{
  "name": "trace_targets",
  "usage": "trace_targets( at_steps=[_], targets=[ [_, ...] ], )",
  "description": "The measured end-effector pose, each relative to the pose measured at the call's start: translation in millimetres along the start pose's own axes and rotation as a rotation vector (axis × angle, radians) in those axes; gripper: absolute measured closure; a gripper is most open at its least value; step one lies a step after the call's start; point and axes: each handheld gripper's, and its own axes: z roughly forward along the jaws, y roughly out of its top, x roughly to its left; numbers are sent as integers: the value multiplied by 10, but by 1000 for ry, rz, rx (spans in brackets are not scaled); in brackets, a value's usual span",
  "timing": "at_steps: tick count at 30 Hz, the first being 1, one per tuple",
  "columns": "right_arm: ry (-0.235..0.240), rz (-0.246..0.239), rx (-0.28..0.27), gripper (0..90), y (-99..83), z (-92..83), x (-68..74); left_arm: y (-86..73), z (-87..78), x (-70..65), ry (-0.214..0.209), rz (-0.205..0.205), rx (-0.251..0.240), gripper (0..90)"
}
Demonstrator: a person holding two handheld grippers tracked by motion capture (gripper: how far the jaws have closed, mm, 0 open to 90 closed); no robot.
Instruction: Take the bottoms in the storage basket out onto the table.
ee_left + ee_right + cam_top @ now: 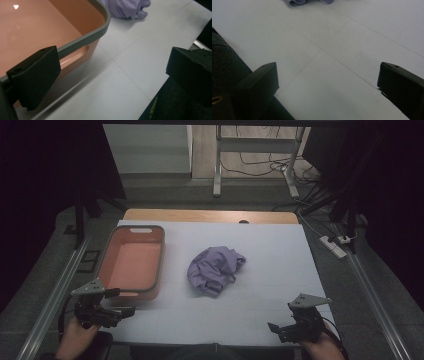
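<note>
A crumpled purple cloth (pixel 216 269) lies in the middle of the white table cover (pixel 275 265). A salmon basin (pixel 155 270) with a grey rim stands empty to its left. My left gripper (pixel 121 302) is held open just in front of the basin's near corner, touching nothing. In the left gripper view the left gripper (pixel 112 57) has its jaws wide apart, with the basin rim (pixel 85 40) beside the left jaw and the cloth (pixel 127 8) farther off. My right gripper (pixel 277 330) is open at the table's near right; in its own view the right gripper (pixel 328 70) holds nothing and the cloth's edge (pixel 297 1) is far ahead.
A strip of wooden tabletop (pixel 200 215) shows beyond the white cover. Metal rails (pixel 55 290) run along both sides of the table. A power strip (pixel 334 246) and cables lie on the floor at the right, and a metal frame (pixel 218 170) stands behind.
</note>
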Motion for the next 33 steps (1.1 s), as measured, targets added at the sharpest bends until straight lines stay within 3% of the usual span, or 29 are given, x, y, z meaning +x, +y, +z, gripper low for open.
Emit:
trace_targets(
  at_steps=[15, 33],
  targets=[
    [1, 2, 1, 40, 1, 5, 0, -94, -101, 72, 7, -46, -21, 0],
    [0, 1, 0, 40, 1, 4, -1, -167, -189, 76, 45, -54, -7, 0]
  ],
)
